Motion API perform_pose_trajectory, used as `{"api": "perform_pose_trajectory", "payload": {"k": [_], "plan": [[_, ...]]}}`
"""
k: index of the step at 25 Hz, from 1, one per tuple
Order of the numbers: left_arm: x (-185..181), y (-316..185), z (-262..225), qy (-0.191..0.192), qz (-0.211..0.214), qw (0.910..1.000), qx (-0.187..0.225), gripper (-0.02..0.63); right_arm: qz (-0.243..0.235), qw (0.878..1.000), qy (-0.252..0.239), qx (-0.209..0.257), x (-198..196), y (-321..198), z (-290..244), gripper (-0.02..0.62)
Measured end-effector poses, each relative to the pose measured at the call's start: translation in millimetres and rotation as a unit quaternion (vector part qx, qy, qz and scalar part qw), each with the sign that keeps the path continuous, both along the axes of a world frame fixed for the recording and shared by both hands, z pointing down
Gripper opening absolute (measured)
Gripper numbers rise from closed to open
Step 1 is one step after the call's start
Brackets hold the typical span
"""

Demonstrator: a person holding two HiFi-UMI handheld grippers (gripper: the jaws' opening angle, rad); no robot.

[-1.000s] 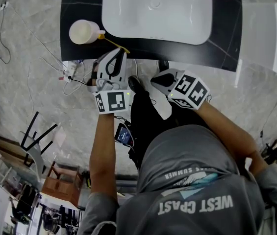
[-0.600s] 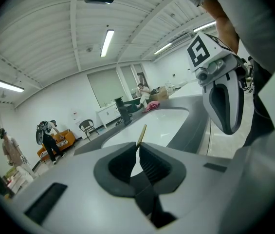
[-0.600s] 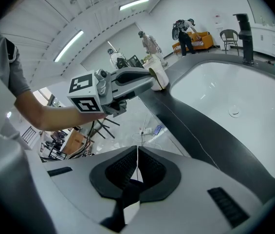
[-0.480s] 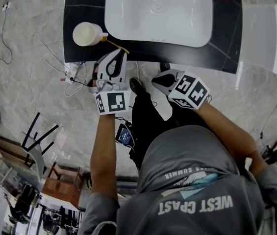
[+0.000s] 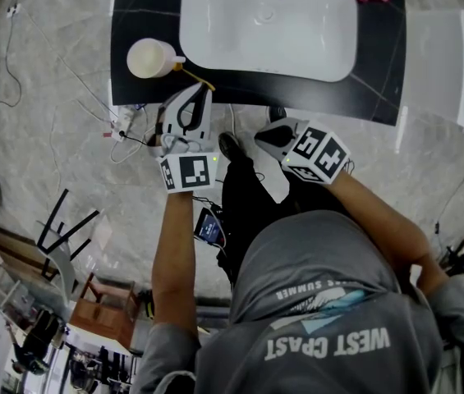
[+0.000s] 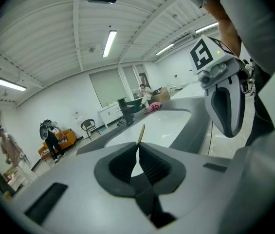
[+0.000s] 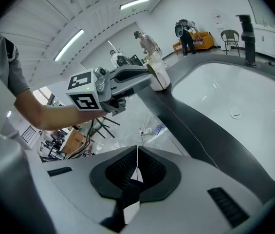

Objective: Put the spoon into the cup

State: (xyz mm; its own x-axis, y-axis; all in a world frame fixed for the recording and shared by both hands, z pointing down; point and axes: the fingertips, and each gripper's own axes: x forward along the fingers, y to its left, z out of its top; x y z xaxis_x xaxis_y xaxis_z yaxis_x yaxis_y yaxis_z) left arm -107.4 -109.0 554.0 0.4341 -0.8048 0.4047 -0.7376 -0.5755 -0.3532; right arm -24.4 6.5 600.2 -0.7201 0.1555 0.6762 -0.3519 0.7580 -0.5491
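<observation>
**Item: spoon-to-cup transfer, in hand**

- Cup (image 5: 150, 57): pale and upright, on the black counter (image 5: 141, 6) near its corner. The white sink (image 5: 268, 23) is just beside the cup on its right.
- Spoon (image 5: 196, 75): thin and yellowish, not in the cup. It slants from the gripper toward the cup's right side. Its far end is at the cup's wall, and I cannot tell whether it touches.
- Left gripper (image 6: 138, 150): on the person's side of the cup, near it. The jaws are almost together and have just been closing tighter. They pinch the spoon's slim handle, which sticks up between the pads.
- Right gripper (image 7: 137, 152): well apart from the cup, off the counter's front edge. The jaws are closed with nothing between them.

**Hazards, as judged**

- Swivel: the handle is narrow and held close to one end, so it may pivot between the pads and point the far end away from the cup's mouth.
- Knock: the far end sits low against the cup's side. Pushing forward without first lifting over the rim would likely shove or tip the cup, which looks light and stands close to the counter's edge.
- Early release: if the jaws open before the far end is over the mouth, the spoon falls beside the cup, possibly to the floor.
- No support: the right gripper is too far away to steady the cup.
</observation>
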Motion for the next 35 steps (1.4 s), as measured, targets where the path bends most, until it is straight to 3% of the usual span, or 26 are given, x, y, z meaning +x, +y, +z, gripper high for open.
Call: {"api": "perform_pose_trajectory", "payload": {"k": [9, 13, 35], "plan": [[-17.4, 2.0, -12.9, 0.011, -0.025, 0.9996, 0.000, 0.011, 0.001, 1.000, -0.005, 0.013, -3.7, -1.1, -9.1, 0.032], [-24.4, 0.7, -21.2, -0.002, -0.029, 0.9996, -0.005, 0.009, 0.002, 1.000, -0.005, 0.015, -4.4, -2.7, -11.7, 0.032], [-38.2, 0.7, -50.5, 0.048, -0.046, 0.9978, 0.000, 0.005, 0.012, 0.999, -0.009, 0.043, -6.7, -13.6, -30.0, 0.032]]}}
